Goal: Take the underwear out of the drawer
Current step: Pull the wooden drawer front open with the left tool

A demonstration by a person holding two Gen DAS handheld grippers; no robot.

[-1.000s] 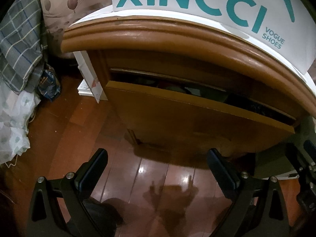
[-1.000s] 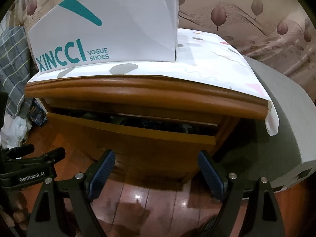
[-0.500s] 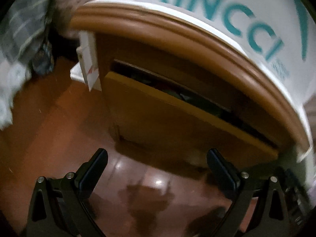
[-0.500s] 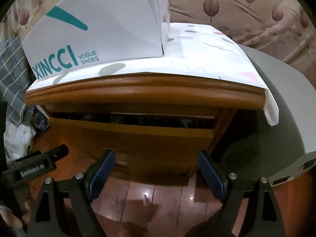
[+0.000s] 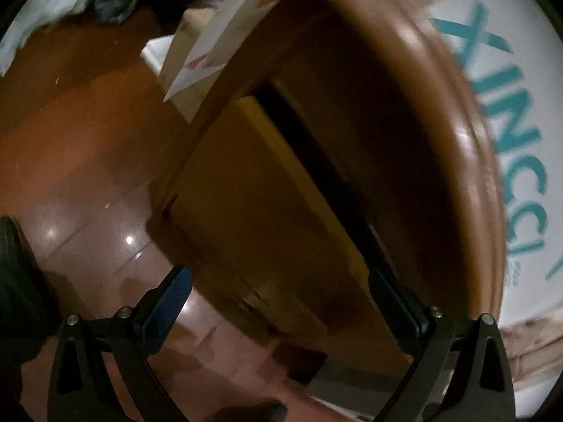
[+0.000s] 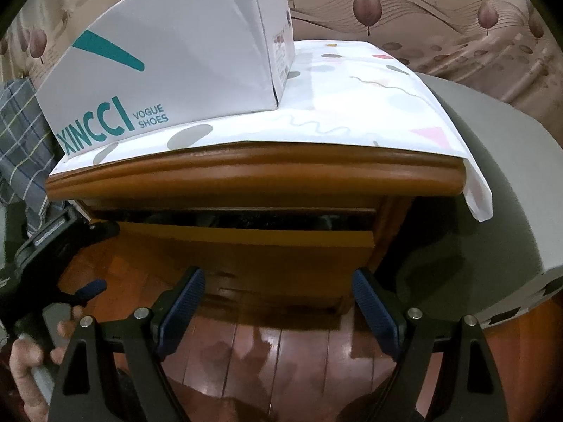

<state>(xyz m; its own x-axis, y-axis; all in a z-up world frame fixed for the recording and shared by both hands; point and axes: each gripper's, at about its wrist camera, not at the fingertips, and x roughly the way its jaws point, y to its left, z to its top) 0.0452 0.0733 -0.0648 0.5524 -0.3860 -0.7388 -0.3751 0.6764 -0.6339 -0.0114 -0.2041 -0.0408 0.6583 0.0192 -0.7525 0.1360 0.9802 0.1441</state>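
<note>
My right claw [image 6: 276,311] is spread wide with nothing between its blue pads, hanging over the wooden floor [image 6: 281,355] in front of the nightstand [image 6: 253,172]. The drawer [image 6: 246,246] stands slightly pulled out, leaving a dark slot beneath the nightstand's top edge; dark fabric shows in that slot, but I cannot tell whether it is the underwear. My left claw [image 5: 281,302] is also wide open and empty, its view rolled sideways and blurred, close to the drawer front [image 5: 267,218]. In the right view, my left claw [image 6: 70,242] sits at the drawer's left corner, its tip near the slot, held by my hand [image 6: 31,358]. A white shoe box [image 6: 169,70] rests on the patterned cloth [image 6: 369,105] covering the nightstand top.
</note>
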